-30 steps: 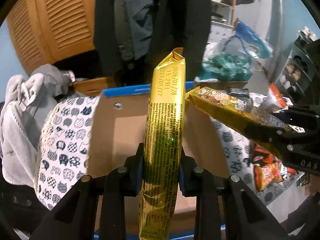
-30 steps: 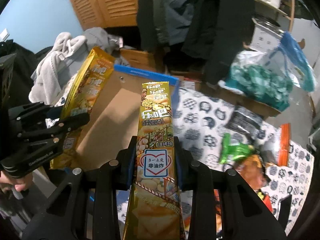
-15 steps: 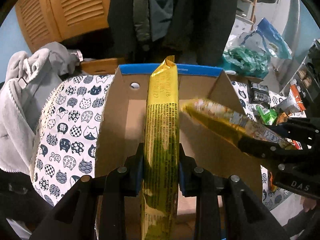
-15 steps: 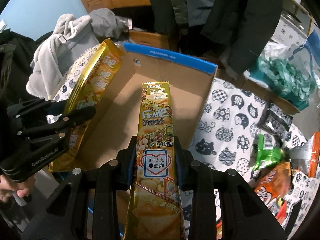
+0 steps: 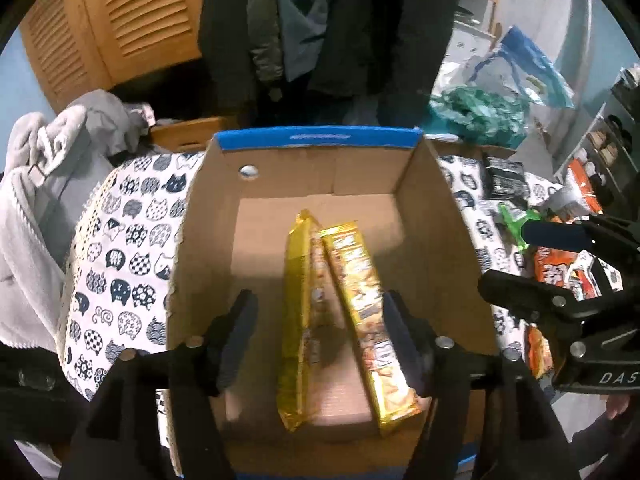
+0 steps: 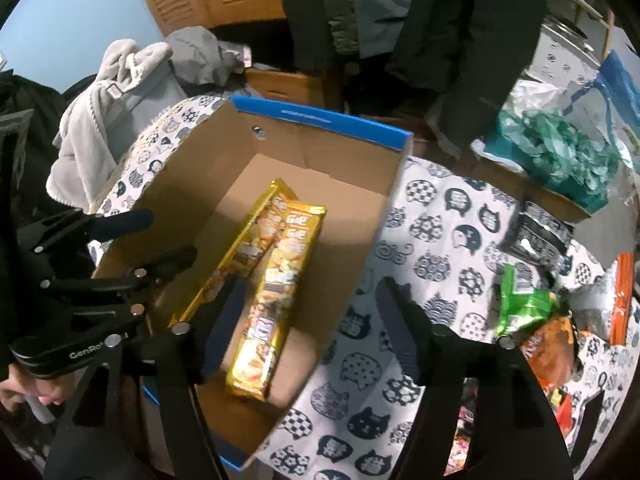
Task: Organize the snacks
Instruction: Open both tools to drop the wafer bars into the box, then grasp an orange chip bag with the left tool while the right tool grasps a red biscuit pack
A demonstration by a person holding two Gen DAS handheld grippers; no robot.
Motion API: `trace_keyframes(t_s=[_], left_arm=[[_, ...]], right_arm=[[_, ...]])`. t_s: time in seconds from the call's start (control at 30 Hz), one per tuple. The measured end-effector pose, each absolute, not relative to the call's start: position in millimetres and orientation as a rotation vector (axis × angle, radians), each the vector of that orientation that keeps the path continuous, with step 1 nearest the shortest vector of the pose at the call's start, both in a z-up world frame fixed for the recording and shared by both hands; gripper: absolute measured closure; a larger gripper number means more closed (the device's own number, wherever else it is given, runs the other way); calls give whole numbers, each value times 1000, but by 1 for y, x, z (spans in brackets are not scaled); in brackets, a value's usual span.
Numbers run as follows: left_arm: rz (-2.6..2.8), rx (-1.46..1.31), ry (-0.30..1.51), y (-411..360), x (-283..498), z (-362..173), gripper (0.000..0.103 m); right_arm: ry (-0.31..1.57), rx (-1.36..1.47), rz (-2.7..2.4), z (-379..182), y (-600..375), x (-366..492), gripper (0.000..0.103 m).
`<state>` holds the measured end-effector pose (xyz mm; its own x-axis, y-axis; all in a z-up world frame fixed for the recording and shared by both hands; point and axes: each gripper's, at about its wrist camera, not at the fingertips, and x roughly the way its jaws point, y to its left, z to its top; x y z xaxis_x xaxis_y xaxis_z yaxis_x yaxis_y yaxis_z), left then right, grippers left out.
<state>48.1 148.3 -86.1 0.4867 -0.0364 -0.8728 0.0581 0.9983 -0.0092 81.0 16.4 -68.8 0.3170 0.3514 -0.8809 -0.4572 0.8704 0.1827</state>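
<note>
**Two gold snack packs down in the box, both tongs letting go**

The desk, covered by a cloth printed with cats, carries everything here. On its left part stands an open cardboard box with a blue top edge, its brown walls high enough to keep long packs from sliding off, which is likely why it serves as the collecting place.

Inside the box lie two long gold snack packs and nothing else that can be seen. The plainer gold pack lies on the left, tipped onto its edge; the printed gold pack lies just beside it on the right, touching along part of its length. Both run lengthwise from the near wall toward the far wall, so room is left on either side for more.

The left tongs hang over the box with the jaws opening, well clear of the packs below; nothing is pressed between the pads. The right tongs are likewise released, jaws opening, straddling the box's right wall with the printed pack under the left finger but not gripped.

To the right of the box, loose on the cloth, wait the unsorted snacks: a black packet, a green packet and orange packets. By my judgement the sorting has only begun, and these are next.
</note>
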Motion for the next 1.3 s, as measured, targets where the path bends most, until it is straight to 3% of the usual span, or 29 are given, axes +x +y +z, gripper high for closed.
trace_keyframes(t_s=[0.27,0.9,1.3], left_arm=[[-140,82,1048,105,42,-73,27],[-349,257,1072,-27,27,-74,23],[-469,329,1118,-105,25,-91,23]], right_arm=[[1091,-132,452,-58,-25,68,19],[1139,5,262,-73,-183,41,18],[1218,105,85,-116,-285,16,18]])
